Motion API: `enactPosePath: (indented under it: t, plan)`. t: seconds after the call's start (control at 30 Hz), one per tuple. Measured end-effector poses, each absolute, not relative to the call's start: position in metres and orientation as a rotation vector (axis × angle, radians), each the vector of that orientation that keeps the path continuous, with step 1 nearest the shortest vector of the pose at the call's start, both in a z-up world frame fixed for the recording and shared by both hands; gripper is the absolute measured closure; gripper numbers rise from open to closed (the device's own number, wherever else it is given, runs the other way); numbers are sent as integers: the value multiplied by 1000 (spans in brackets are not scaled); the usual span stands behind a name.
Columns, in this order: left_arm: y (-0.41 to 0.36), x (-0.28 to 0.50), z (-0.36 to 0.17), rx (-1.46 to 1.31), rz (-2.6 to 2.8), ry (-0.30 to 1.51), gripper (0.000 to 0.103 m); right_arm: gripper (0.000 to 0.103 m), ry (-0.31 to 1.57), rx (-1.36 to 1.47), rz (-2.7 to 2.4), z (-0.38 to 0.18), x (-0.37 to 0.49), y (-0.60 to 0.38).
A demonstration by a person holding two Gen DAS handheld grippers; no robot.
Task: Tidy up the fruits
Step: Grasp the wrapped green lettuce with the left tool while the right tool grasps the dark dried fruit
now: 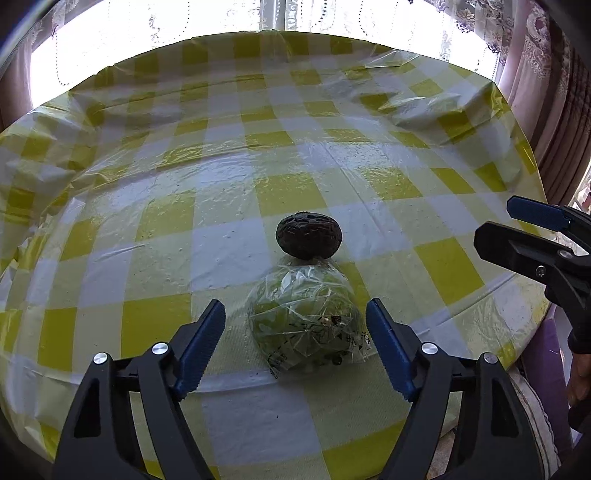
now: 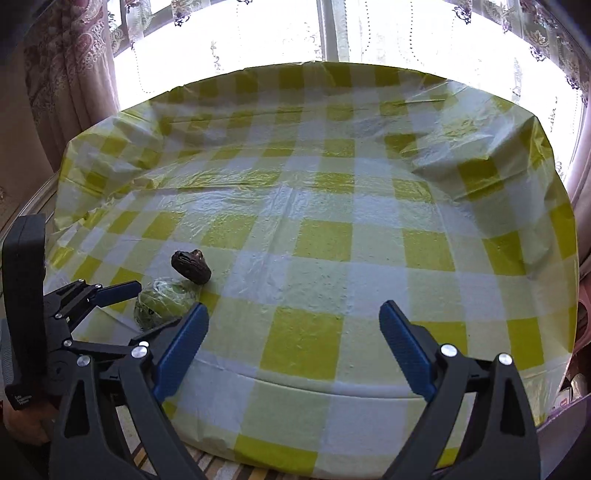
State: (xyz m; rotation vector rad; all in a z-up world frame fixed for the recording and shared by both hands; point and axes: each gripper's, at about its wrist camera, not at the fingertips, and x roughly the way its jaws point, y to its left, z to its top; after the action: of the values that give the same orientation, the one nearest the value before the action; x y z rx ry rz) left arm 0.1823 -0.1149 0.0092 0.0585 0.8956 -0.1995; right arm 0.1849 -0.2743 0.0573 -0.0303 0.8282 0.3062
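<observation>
Left gripper (image 1: 295,343) released, jaws straddling the wrapped fruit (image 1: 304,325); dark fruit (image 1: 308,240) touches it at 12 o'clock. Right gripper (image 2: 293,341) released, both fruits at its 10 o'clock.

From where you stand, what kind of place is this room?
Probably a home dining area. A round table wears a yellow-and-white checked plastic cloth, lace curtains hang at a bright window behind it, and patterned drapes hang beside it. A wrapped green fruit and a dark wrinkled fruit lie on the table.
</observation>
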Motion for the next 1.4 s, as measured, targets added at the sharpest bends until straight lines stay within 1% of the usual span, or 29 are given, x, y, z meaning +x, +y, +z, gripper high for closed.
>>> enactPosePath:
  t: [0.07,0.3,0.67,0.87,0.9,0.97,1.03,1.07,1.13,1.23,1.4]
  plan:
    - [-115,183,7,53,-208,902,30,9,824,-64,344,53,194,-259]
    - [-117,183,4,61,-222,899,41,9,842,-96,431,42,218,-231]
    - [-112,180,5,35,-234,887,43,10,868,-93,569,31,242,-201]
    - [-111,180,5,29,-238,884,43,25,920,-69,590,22,256,-189]
    - [-111,180,5,28,-239,884,43,30,929,-66,594,21,257,-188]
    - [-111,179,5,25,-242,883,43,35,945,-68,599,18,259,-184]
    - [-111,179,5,24,-243,883,43,46,954,-73,599,16,259,-181]
    - [-111,179,5,23,-243,883,43,48,958,-75,600,15,259,-179]
    - [-110,179,5,22,-245,882,43,57,960,-83,600,15,258,-177]
    - [-110,179,5,21,-245,882,43,67,954,-98,602,16,256,-172]
    - [-110,179,5,21,-245,882,43,68,947,-121,581,17,254,-169]
